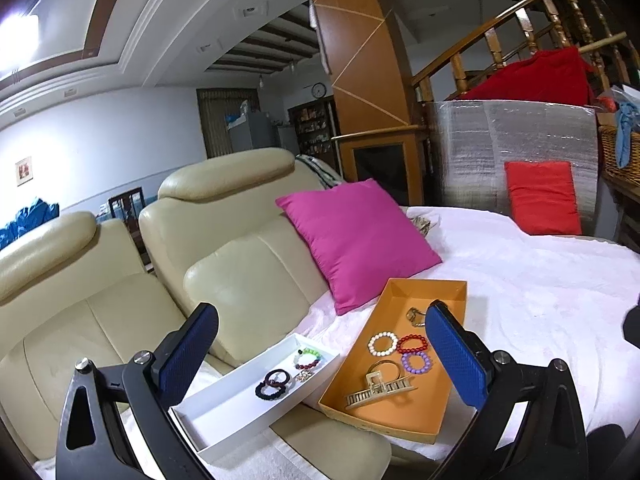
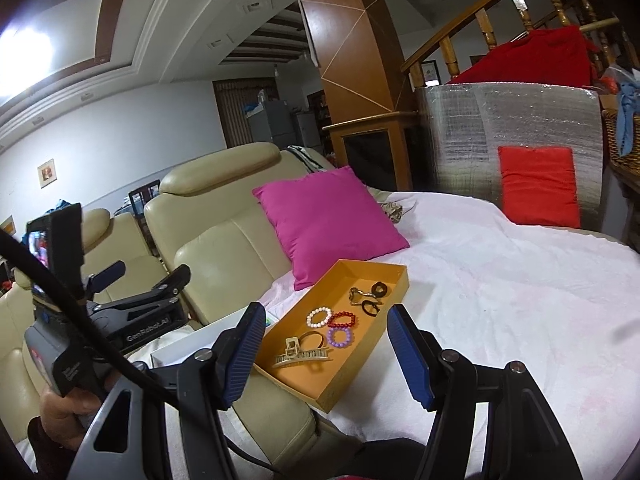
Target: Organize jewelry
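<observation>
Currently, step in hand: likely sorting pieces from the orange tray (image 1: 444,420) into the white tray (image 1: 224,416), judging by how things lie.
Orange tray: lower centre of both views, on the white sheet (image 1: 540,280); holds a white bead bracelet (image 1: 383,343), a red one (image 1: 412,344), a purple one (image 1: 417,362) and a gold hair claw (image 1: 380,392).
White tray: lower left of the left view; holds dark hair ties (image 1: 272,384) and a green-and-red bracelet (image 1: 308,360).
Doing it well: I would pick one bracelet at its rim, clear of its touching neighbours, and lift straight up.
Left gripper (image 1: 322,356): jaws wide apart, empty, above the trays.
Right gripper (image 2: 326,354): jaws parted, nothing between them, touching nothing.
</observation>
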A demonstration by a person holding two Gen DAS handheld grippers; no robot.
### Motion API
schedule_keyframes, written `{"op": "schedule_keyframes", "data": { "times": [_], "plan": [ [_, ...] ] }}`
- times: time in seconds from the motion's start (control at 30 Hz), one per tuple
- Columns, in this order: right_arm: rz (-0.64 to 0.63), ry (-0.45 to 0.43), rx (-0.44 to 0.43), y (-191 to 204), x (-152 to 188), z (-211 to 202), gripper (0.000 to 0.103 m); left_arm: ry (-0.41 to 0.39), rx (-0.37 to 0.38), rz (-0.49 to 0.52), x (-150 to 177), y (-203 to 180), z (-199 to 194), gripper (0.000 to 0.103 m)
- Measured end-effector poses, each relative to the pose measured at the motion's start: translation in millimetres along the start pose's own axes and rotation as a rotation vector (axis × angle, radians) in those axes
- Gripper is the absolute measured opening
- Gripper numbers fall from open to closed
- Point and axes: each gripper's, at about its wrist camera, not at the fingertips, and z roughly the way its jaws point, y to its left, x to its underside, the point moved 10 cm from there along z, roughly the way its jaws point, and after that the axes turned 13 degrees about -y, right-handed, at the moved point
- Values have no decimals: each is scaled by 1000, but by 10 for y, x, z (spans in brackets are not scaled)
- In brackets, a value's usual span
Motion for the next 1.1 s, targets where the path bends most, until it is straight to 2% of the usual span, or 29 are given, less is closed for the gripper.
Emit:
{"op": "schedule_keyframes", "data": {
  "times": [0.2, 0.43, 1.1],
  "plan": [
    [23, 38, 30, -20, -13, 71, 67, -22, 33, 10, -92, -74, -85, 103],
    [26, 61, 30, 39, 26, 146, 67, -24, 33, 4, -73, -42, -61, 103],
    [7, 100, 16, 55, 151, 456, 67, 41, 13, 8, 138, -14, 228, 103]
  ]
}}
